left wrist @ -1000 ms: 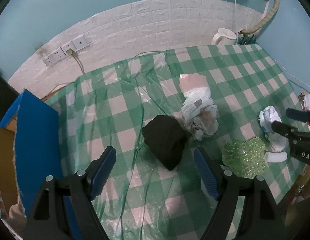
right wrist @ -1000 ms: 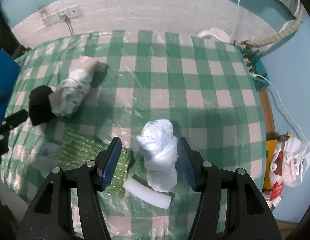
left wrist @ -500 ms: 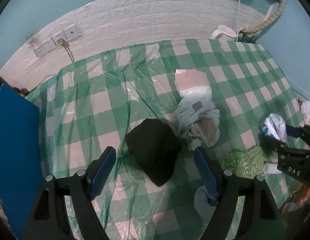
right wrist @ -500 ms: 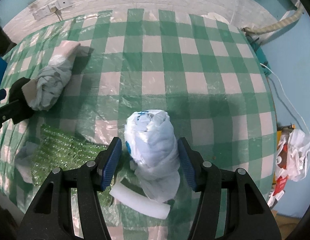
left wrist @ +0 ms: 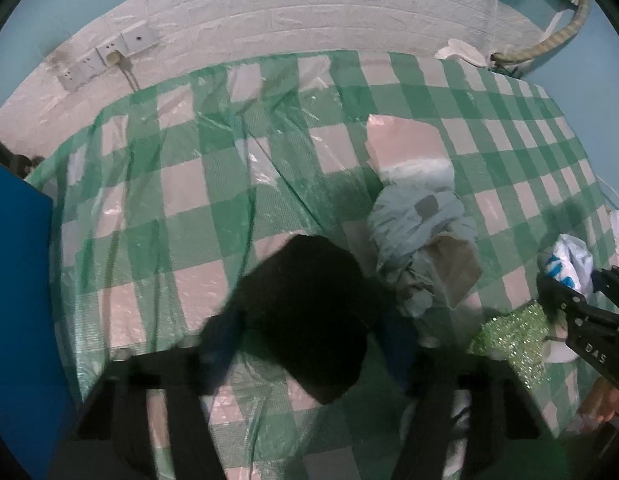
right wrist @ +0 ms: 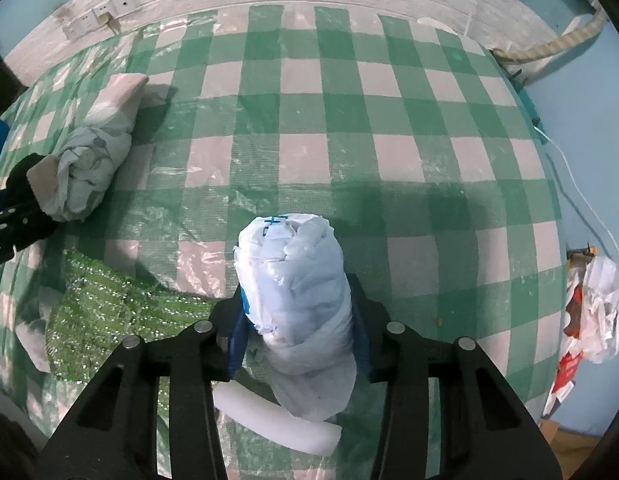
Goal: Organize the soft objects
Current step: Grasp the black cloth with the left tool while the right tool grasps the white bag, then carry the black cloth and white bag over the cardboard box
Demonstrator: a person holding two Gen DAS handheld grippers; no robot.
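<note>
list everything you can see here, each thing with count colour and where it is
black soft bundle: 1, black, front left of table, between the closing left jaws
grey-white crumpled cloth bundle: 1, pale grey with a tan patch, beside the black one
white plastic-bag bundle: 1, white with blue print, front centre, between the closing right jaws
green sparkly fabric: 1, green, front, left of the white bundle
white foam tube: 1, white, front edge
checked tablecloth: 1, green and white, under clear plastic
wall sockets: a row, white, back wall
blue board: 1, blue, left edge
left gripper: 1, black, blue pads
right gripper: 1, black, blue pads
</note>
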